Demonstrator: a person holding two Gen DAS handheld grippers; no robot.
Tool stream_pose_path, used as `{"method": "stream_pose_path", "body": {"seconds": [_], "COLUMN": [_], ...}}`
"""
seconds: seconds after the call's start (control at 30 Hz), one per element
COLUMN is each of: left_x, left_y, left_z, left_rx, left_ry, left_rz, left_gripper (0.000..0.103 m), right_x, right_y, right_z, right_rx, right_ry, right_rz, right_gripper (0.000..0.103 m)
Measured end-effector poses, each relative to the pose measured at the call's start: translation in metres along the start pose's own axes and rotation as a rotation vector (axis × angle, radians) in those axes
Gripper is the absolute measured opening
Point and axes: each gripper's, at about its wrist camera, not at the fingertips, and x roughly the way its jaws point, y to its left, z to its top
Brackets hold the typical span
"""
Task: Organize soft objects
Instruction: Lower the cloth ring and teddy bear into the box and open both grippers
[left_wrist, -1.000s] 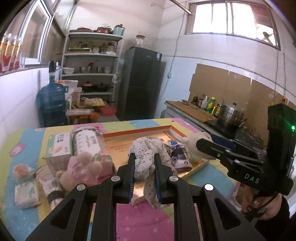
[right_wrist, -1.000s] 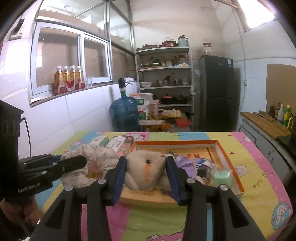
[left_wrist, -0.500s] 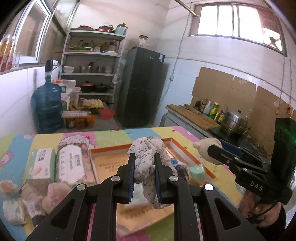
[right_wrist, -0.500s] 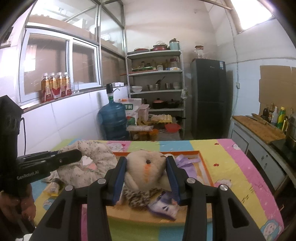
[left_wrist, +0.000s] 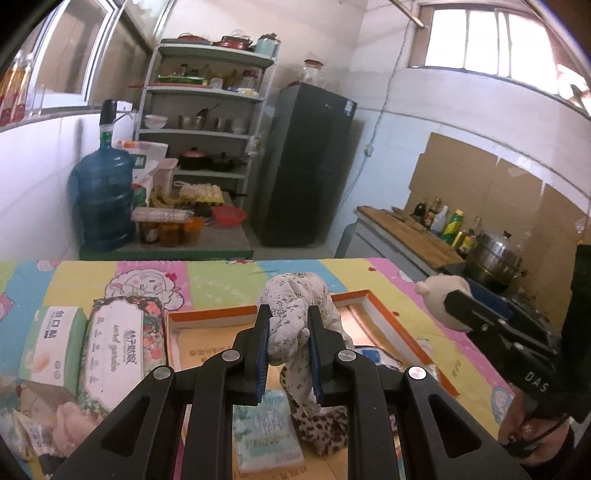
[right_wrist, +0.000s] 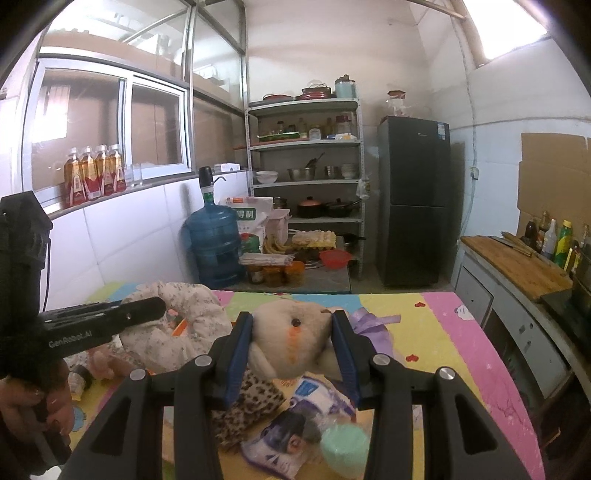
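Note:
My left gripper (left_wrist: 287, 314) is shut on a grey floral cloth toy (left_wrist: 295, 306) and holds it up over the orange-rimmed tray (left_wrist: 373, 301). The toy also shows in the right wrist view (right_wrist: 177, 325). My right gripper (right_wrist: 291, 321) is shut on a beige plush toy (right_wrist: 291, 339) and holds it above the tray; in the left wrist view the plush (left_wrist: 437, 291) sticks out of that gripper at the right. A leopard-print cloth (left_wrist: 321, 428) and a pale green packet (left_wrist: 266, 432) lie in the tray below.
Two tissue packs (left_wrist: 122, 354) and a pink plush (left_wrist: 74, 421) lie on the colourful mat left of the tray. A printed pouch (right_wrist: 291, 439) and a mint round item (right_wrist: 343, 448) lie in the tray. A counter with a pot (left_wrist: 495, 258) stands at the right.
Both grippers have risen and tilted upward with their toys still held. The table and tray now sit lower in both views.

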Motion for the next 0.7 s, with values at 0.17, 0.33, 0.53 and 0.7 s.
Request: {"method": "stream_pose_path", "body": {"seconds": [0.17,0.33,0.53,0.7], "left_x": [0.023,0.045,0.068,0.086], "left_y": [0.001,0.004,0.011,0.017], "left_z": [0.000,-0.002,-0.005,-0.010], "left_rx": [-0.013,-0.027,-0.027,-0.019], "left_ry": [0.046,0.090,0.155,0.219], "left_rz": [0.036,0.070,0.162,0.210], "left_gripper": [0.018,0.018,0.018,0.018], "right_x": [0.022,0.051,0.080,0.109], "right_y": [-0.006,-0.012,-0.011,-0.002], "right_z": [0.003,0.001,-0.002,-0.006], "right_rx": [-0.008,0.012,0.016,-0.003], "right_ry": [0.033,0.102,0.172,0.255], "right_rz": [0.018,0.031,0.048,0.057], "right_gripper": [0.044,0.044,0.044,0.044]}}
